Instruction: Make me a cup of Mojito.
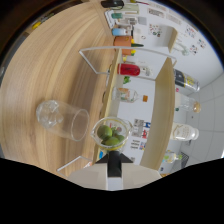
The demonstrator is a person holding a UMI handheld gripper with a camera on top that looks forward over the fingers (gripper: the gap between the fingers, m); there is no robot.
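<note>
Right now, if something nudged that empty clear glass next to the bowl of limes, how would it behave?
The clear glass seems to lie on its side on the wooden table, so it would probably roll. It looks empty and thin-walled, so likely light and breakable. Its smooth surface may be slippery. It lies near the small glass bowl of limes, so a roll that way could bump it.

A small glass bowl [111, 132] holding limes [109, 136] is sitting just ahead of the gripper [114, 167], on the wooden table [45, 65]. An empty drinking glass [61, 119] is standing beside the bowl, close to it, further in from the table's edge. Beyond the bowl, along the table's far edge, a shelf unit [162, 105] is carrying bottles and jars in a row, among them a can [129, 69] lying between two of its boards.
</note>
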